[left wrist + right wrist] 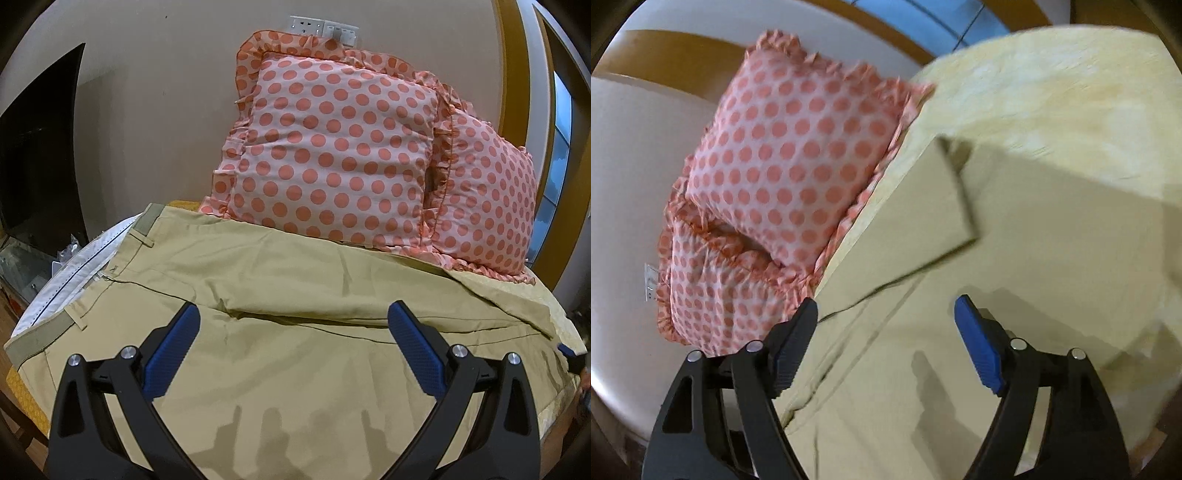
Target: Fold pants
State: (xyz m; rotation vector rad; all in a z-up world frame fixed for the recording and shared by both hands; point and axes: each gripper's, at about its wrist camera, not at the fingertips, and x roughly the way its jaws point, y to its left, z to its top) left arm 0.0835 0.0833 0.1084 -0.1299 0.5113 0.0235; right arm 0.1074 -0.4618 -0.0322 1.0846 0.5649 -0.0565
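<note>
- Khaki cotton pants (295,295) spread flat across yellow bed cover (1052,85), beside two pink polka-dot ruffled pillows (332,147).
- Left gripper (293,350) hovering over pants, jaws wide apart, empty.
- Right gripper (886,343) likewise agape, holding nothing.
- Probably light, limp, crease-prone; best pinched at waistband (40,332) and leg hem (960,199).

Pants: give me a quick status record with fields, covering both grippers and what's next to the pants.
pants: khaki pants spread flat, one leg lying over the other
waistband: at the left in the left wrist view, white lining showing
leg ends: cuff toward the far end in the right wrist view
left gripper: open, over the pants, holding nothing
right gripper: open, over the legs, holding nothing
pillows: two polka-dot pillows against the wall, beside the pants
fold state: no crosswise fold yet
</note>
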